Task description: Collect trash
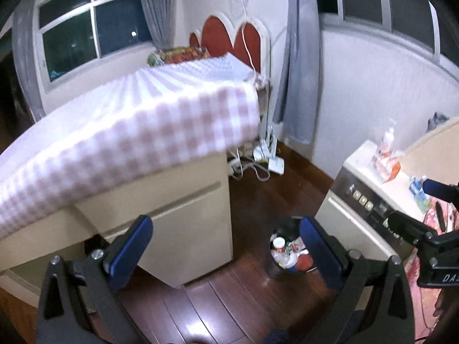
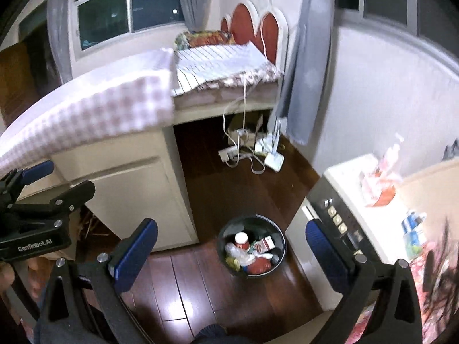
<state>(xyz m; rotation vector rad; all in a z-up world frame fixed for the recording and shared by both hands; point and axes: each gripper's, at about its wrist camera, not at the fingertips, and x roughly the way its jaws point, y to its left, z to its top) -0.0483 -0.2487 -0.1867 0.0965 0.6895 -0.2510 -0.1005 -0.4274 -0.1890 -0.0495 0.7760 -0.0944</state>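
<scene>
Both grippers hang above a dark wooden floor (image 2: 200, 281) and look down at a round black bin (image 2: 252, 246) standing on it. The right gripper (image 2: 232, 246) has its blue-padded fingers (image 2: 134, 248) spread wide apart with nothing between them, and in its view the bin sits just right of centre, at about 5 o'clock from the middle of the frame, between the two fingers. The bin holds mixed trash: a small jar with a red lid (image 2: 241, 240) at its 11 o'clock, a red and white carton (image 2: 265, 243) at its 2 o'clock, crumpled clear plastic (image 2: 239, 255) in the middle and something red (image 2: 258, 265) at its 6 o'clock. The left gripper (image 1: 226, 242) is also spread wide and holds nothing; in its view the bin (image 1: 289, 246) shows at 5 o'clock, partly hidden behind the right-hand finger. At 9 o'clock from the bin stands a cream cabinet (image 2: 143, 189) under a pink checked cover (image 2: 94, 114). At 3 o'clock stands a white appliance (image 2: 358, 200) with a row of buttons, and a red and white packet (image 2: 378, 183) lies on its top. At 12 o'clock, farther back on the floor, a power strip (image 2: 229, 152) lies among white cables. The left gripper shows at 9 o'clock in the right wrist view.
</scene>
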